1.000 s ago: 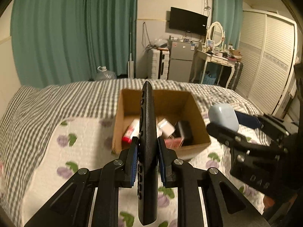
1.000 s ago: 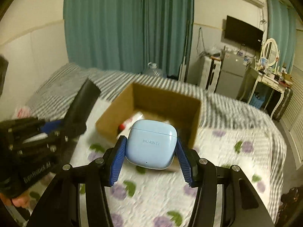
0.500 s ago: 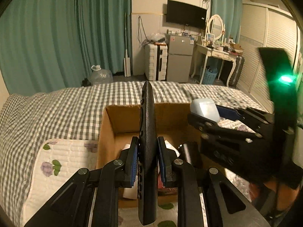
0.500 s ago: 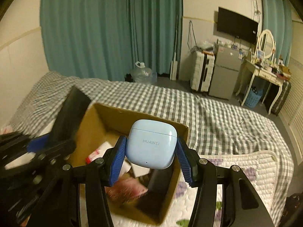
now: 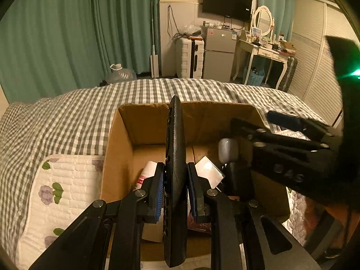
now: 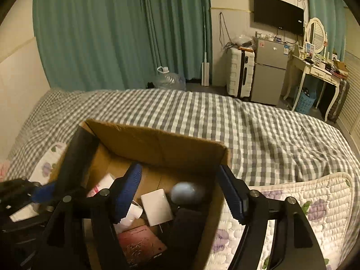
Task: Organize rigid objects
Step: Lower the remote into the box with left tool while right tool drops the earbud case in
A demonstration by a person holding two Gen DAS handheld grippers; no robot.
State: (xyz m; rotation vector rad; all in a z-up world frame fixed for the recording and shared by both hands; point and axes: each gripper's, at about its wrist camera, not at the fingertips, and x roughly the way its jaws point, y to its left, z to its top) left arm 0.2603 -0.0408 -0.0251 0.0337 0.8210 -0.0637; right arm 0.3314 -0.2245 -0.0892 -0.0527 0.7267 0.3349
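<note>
**Earbud case loose over the cardboard box, remote clamped**

Left wrist view: the left gripper (image 5: 175, 189) pinches a black remote control (image 5: 175, 157) edge-on between its blue pads, the remote pointing straight ahead over the open cardboard box (image 5: 117, 153). Ahead and to the right, the earbud case (image 5: 228, 149) shows pale and blurred inside the box, just below the right gripper (image 5: 245, 130). A white tube (image 5: 146, 173) lies just left of the remote.

Right wrist view: the right gripper (image 6: 180, 193) is spread wide with nothing between its pads. Between and ahead of its fingers, the earbud case (image 6: 186, 192) appears blurred within the cardboard box (image 6: 162, 144), beside a white flat block (image 6: 157, 209). A red booklet (image 6: 139, 243) lies nearer, below the fingers.
</note>
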